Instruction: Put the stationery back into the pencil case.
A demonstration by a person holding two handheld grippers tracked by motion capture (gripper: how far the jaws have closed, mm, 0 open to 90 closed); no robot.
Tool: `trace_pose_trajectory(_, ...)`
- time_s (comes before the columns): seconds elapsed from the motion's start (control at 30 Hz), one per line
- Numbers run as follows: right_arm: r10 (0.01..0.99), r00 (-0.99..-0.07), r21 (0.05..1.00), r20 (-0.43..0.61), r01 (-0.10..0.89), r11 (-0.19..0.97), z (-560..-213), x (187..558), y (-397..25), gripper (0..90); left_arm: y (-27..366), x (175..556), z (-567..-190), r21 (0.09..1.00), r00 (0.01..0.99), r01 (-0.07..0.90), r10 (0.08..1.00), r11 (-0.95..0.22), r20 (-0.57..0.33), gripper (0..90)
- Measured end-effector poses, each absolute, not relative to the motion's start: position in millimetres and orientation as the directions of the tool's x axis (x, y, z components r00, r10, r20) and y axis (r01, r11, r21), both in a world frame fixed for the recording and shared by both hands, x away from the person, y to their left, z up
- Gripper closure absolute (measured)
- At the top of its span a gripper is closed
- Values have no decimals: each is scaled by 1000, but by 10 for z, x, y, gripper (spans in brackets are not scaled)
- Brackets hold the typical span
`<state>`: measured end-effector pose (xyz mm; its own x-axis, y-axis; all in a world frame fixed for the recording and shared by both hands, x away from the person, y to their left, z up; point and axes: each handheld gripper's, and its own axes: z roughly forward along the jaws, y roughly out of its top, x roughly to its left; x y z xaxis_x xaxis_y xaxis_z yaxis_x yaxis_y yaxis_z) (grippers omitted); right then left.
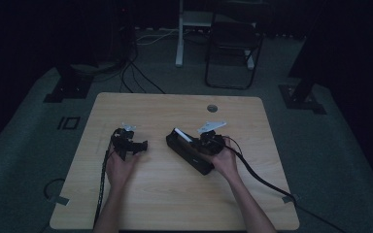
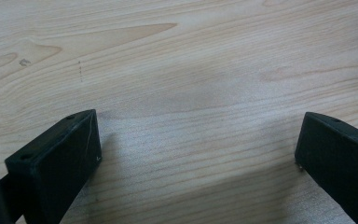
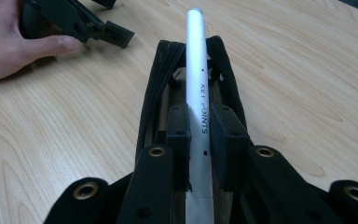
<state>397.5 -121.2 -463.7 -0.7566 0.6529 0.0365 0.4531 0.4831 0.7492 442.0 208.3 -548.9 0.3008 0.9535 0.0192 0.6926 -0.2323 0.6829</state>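
A white pen-like stick [image 3: 198, 84] printed with "KEY POINTS" lies along the open top of a black zip pouch [image 3: 156, 93]. My right gripper [image 3: 199, 128] is shut on the stick, its pads pressing both sides over the pouch. In the high view the pouch [image 1: 187, 154] lies mid-table, the white stick [image 1: 182, 135] at its far end and my right gripper [image 1: 211, 141] on it. Left of the pouch, my left gripper [image 1: 135, 145] rests open on the table; its jaws [image 2: 198, 154] stand wide apart over bare wood.
The wooden table [image 1: 175, 194] has a round cable hole [image 1: 212, 108] near its far edge. A cable [image 1: 267, 182] trails from the right gripper over the right side. A folding chair [image 1: 233, 43] and stand bases are on the floor beyond.
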Motion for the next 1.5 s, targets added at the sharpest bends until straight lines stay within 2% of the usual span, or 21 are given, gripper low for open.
trace_pose_trajectory(1.17, 659, -752, 699, 30, 487, 524, -4794, 3979, -1138, 780, 2083, 4421, -5489, 683, 300, 693, 954, -232, 19, 5)
trace_pose_trajectory(1.3, 660, -750, 713, 41, 485, 506, -4774, 3977, -1146, 627, 2082, 4421, -5489, 683, 300, 693, 954, -231, 19, 5)
trace_pose_trajectory(1.5, 676, -735, 750, 45, 472, 463, -4638, 3936, -1208, 535, 2082, 4421, -5489, 683, 300, 693, 954, -231, 19, 6)
